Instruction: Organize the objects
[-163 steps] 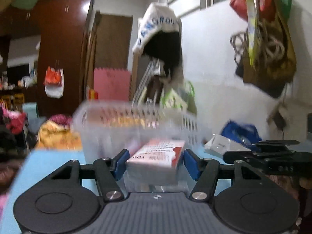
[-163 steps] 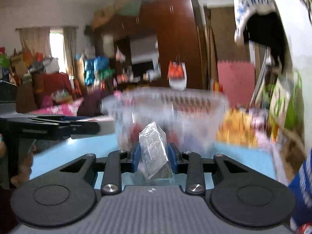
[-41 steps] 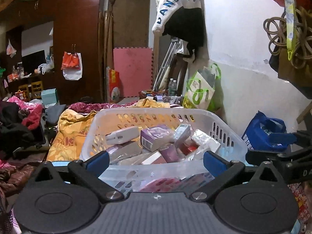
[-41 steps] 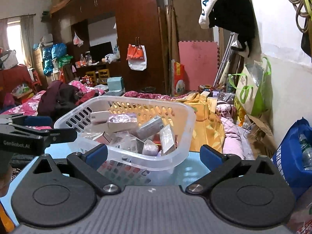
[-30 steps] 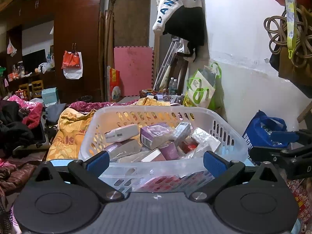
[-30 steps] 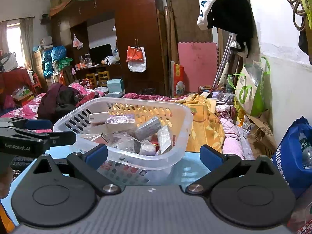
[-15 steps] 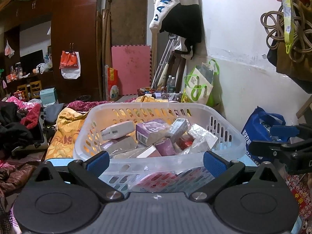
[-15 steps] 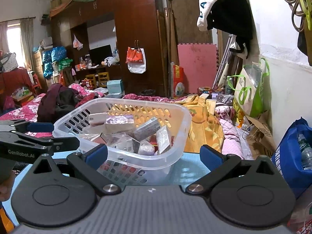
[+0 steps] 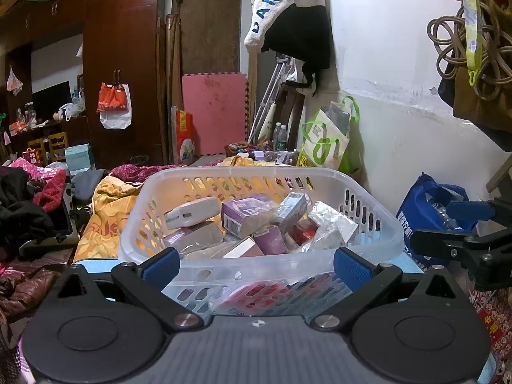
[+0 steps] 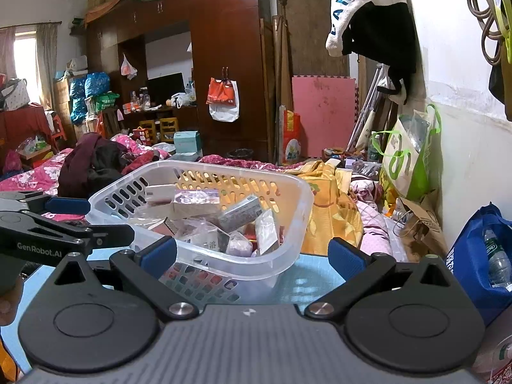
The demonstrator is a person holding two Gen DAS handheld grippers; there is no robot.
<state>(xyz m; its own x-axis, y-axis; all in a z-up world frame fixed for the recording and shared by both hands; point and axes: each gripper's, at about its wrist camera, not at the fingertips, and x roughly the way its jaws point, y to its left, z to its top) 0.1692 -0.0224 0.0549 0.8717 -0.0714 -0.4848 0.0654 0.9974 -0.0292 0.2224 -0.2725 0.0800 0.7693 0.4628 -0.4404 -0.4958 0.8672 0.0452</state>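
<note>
A clear slotted plastic basket [image 9: 288,172] stands on a light blue table [image 10: 307,275]; it also shows in the right wrist view [image 10: 300,192]. It holds several small boxes and packets, among them a white box [image 9: 192,212], a purple box [image 9: 246,214] and a clear wrapped packet [image 10: 265,230]. My left gripper [image 9: 256,268] is open and empty, just before the basket's near wall. My right gripper [image 10: 252,256] is open and empty, near the basket's right front corner. Each gripper shows at the side of the other's view.
A blue bag [image 10: 480,256] with a bottle sits at the right by the white wall. A green and white bag [image 10: 409,156], yellow and pink bedding [image 10: 332,211] and piled clothes [image 10: 96,163] lie behind the table. A dark wardrobe [image 10: 224,73] stands at the back.
About five seconds ago my left gripper held a red and white box and my right a clear packet; both are now open and empty. In the last second both drew back slightly.
</note>
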